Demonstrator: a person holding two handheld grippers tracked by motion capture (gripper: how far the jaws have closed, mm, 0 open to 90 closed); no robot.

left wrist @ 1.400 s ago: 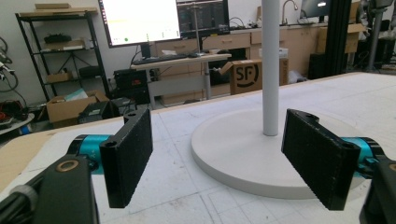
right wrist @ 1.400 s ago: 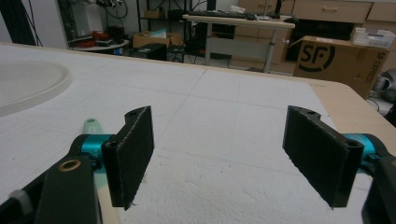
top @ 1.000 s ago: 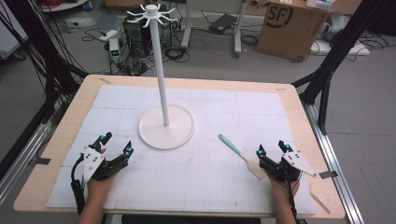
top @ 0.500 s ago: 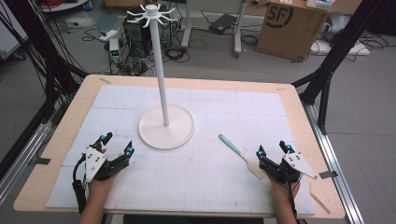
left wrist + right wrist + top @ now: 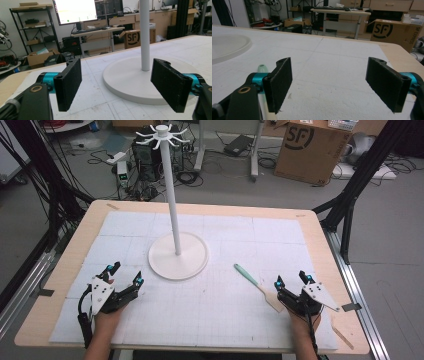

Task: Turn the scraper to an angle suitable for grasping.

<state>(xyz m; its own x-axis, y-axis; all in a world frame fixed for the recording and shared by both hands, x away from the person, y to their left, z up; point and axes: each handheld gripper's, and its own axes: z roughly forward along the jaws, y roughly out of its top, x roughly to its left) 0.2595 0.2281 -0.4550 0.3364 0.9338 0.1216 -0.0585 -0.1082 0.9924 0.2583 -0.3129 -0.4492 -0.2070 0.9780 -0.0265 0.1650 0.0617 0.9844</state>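
Both fingers [image 5: 279, 82] wide apart, empty.

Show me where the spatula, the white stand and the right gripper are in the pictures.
spatula [image 5: 255, 281]: high view, on the neck between green handle and wooden blade.
white stand [image 5: 165, 262]: high view, on its round base, left of the pole.
right gripper [image 5: 291, 279]: high view, midway between its open fingertips.

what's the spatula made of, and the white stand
Spatula: the blade looks like pale bare wood, matte; the mint-green handle looks like smooth plastic or silicone, hard to tell which. Stand: uniform white with a faint sheen on pole and disc base, probably painted metal or plastic.
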